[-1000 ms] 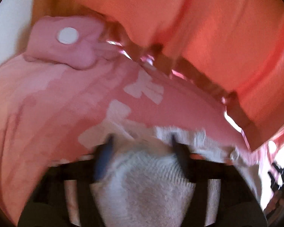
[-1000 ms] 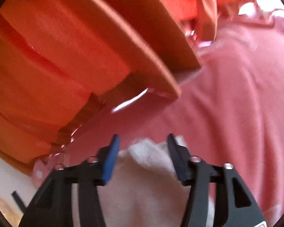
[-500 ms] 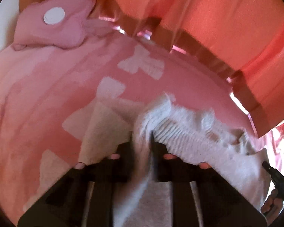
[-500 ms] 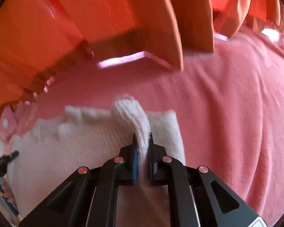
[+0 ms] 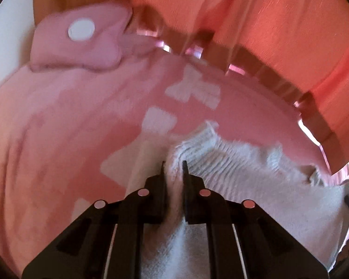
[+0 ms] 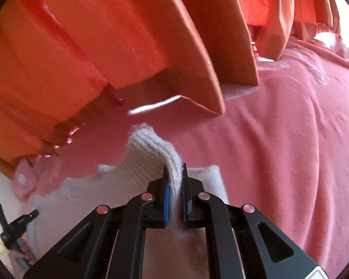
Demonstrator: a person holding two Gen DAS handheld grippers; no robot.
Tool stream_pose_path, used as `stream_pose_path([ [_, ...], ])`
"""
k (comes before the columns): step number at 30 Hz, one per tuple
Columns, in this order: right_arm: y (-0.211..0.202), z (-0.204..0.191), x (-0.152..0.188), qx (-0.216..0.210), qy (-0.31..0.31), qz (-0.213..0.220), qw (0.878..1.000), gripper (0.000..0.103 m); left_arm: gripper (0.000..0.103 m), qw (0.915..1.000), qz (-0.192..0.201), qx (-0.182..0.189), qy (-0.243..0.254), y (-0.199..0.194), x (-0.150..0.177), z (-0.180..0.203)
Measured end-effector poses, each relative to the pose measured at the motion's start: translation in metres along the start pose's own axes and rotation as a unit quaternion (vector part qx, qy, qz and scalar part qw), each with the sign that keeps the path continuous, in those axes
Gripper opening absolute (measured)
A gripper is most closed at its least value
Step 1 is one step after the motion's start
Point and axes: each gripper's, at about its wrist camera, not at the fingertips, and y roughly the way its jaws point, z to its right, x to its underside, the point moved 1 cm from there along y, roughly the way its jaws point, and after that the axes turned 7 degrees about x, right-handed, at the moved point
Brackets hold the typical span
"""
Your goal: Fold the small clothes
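My left claw (image 5: 173, 166) is clamped on a pinch of the white knit garment (image 5: 232, 162) near its left edge, the ribbed cloth bunched up between the pads. My right claw (image 6: 173, 168) is likewise closed on a raised ridge of the same garment (image 6: 128, 179), which stands up in a hump over the fingertips. Both pinches look narrow, so I judge the hold to be on a fold of cloth, not on a full edge.

The garment lies flat and spread on the pink blanket (image 5: 58, 127) of the bed, with a scalloped far edge showing in both views. In the right wrist view I can see the other handle and a hand (image 6: 18, 253) at the far left, so the two grips are well apart along the near side.

To fold well from here, I would lift both claws together and level, just enough to clear the blanket, then carry the near edge forward over the far one. Uneven lifting would skew the crease, and pulling the claws apart would stretch the knit. I would keep the grip firm until the edges meet.

Beyond the garment sits a pink bow-shaped cushion (image 5: 81, 39) with a white dot, well clear. Farthest off hang the orange curtains (image 6: 104, 34); I should stop short of them.
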Motion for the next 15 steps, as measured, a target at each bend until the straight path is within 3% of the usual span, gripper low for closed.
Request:
stream_pose_path([
  [1,0.021,0.003,0.007,0.009,0.0,-0.039,0.999,0.007,0.01,1.0,-0.002,-0.002,0.0,0.005,0.002,-0.001],
  [3,0.014,0.001,0.004,0.012,-0.008,-0.024,1.0,0.007,0.01,0.9999,-0.001,-0.01,0.01,0.003,0.001,0.003],
  [6,-0.025,-0.007,-0.004,-0.004,0.013,0.031,0.999,0.017,0.014,0.9997,0.02,-0.004,0.011,-0.018,-0.003,0.012],
  [8,-0.061,-0.025,-0.004,-0.024,-0.01,0.097,0.995,0.017,0.016,0.9987,0.049,0.009,0.009,-0.041,-0.006,0.021],
  [9,-0.07,-0.04,0.0,-0.039,-0.035,0.106,0.993,0.018,0.019,0.9973,0.07,0.019,0.012,-0.056,-0.006,0.029],
  [11,-0.067,-0.071,0.012,-0.091,-0.079,0.079,0.989,0.018,0.044,0.9934,0.093,0.059,0.031,-0.077,0.001,0.05],
  [13,-0.051,-0.117,0.043,-0.157,-0.141,0.01,0.977,0.018,0.051,0.9888,0.086,0.106,0.06,-0.083,0.015,0.072],
  [15,-0.038,-0.152,0.072,-0.189,-0.201,-0.046,0.96,0.018,0.051,0.9833,0.029,0.135,0.118,-0.066,0.043,0.101],
])
